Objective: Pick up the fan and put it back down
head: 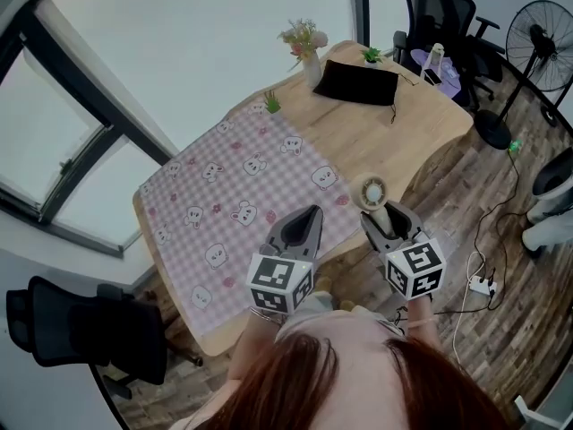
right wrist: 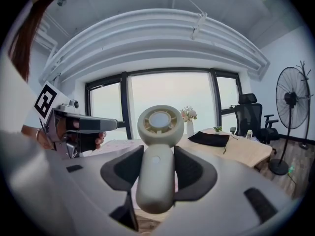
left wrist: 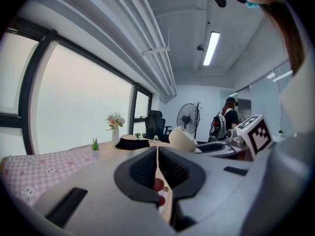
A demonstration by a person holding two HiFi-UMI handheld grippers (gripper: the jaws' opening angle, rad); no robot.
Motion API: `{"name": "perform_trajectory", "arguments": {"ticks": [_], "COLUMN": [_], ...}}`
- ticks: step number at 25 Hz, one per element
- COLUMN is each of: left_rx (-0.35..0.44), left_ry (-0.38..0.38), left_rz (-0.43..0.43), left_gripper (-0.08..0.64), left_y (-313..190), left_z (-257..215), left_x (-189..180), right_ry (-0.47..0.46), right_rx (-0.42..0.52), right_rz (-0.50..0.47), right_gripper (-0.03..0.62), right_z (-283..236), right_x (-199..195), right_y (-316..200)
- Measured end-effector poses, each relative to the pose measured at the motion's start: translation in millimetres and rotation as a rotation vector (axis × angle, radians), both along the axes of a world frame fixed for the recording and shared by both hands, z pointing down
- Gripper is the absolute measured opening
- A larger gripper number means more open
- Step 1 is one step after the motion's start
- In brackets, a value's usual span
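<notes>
A small cream hand-held fan (head: 372, 193) is off the table, above its near right edge. My right gripper (head: 387, 218) is shut on its handle. In the right gripper view the handle (right wrist: 153, 181) stands upright between the dark pads and the round fan head (right wrist: 157, 126) rises above them. My left gripper (head: 304, 219) hovers over the near edge of the pink checked cloth (head: 233, 186), shut with nothing between its jaws. From the left gripper (left wrist: 157, 156) view, the fan head (left wrist: 183, 139) shows to the right.
The wooden table (head: 430, 124) carries a vase of flowers (head: 307, 47), a black pouch (head: 356, 83) and small green plants. A tall pedestal fan (head: 540, 34), office chairs (head: 439, 12) and a power strip (head: 482, 285) stand on the floor at right. Windows run along the left.
</notes>
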State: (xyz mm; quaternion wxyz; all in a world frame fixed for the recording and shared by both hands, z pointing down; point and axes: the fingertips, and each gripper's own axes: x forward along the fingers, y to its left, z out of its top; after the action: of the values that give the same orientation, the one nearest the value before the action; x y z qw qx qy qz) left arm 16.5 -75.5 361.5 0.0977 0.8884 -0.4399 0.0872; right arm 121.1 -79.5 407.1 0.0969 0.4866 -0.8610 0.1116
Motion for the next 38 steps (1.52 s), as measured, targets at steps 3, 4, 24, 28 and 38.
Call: {"name": "perform_trajectory", "arguments": {"ticks": [3, 4, 24, 28, 38], "left_rx": [0.010, 0.012, 0.017, 0.011, -0.007], "left_ry": [-0.001, -0.001, -0.001, 0.002, 0.008], "left_rz": [0.000, 0.000, 0.032, 0.037, 0.048], "left_gripper": [0.015, 0.015, 0.015, 0.015, 0.015], "left_y": [3.2, 3.7, 2.7, -0.4, -10.8], "left_z": [-3.8, -5.0, -8.7, -6.4, 0.6], "left_x": [0.7, 0.3, -1.0, -2.0, -6.6], "right_ry": [-0.019, -0.026, -0.069, -0.059, -0.046], "right_rx": [0.024, 0.034, 0.114, 0.105, 0.085], "right_rz": [-0.007, -0.010, -0.062, -0.057, -0.045], "right_gripper": [0.190, 0.190, 0.190, 0.190, 0.191], "right_z": [-8.3, -11.3, -33.9, -30.4, -22.0], "right_x": [1.3, 0.9, -8.5, -10.6, -16.1], "right_y": [4.8, 6.0, 14.2, 11.7, 1.3]}}
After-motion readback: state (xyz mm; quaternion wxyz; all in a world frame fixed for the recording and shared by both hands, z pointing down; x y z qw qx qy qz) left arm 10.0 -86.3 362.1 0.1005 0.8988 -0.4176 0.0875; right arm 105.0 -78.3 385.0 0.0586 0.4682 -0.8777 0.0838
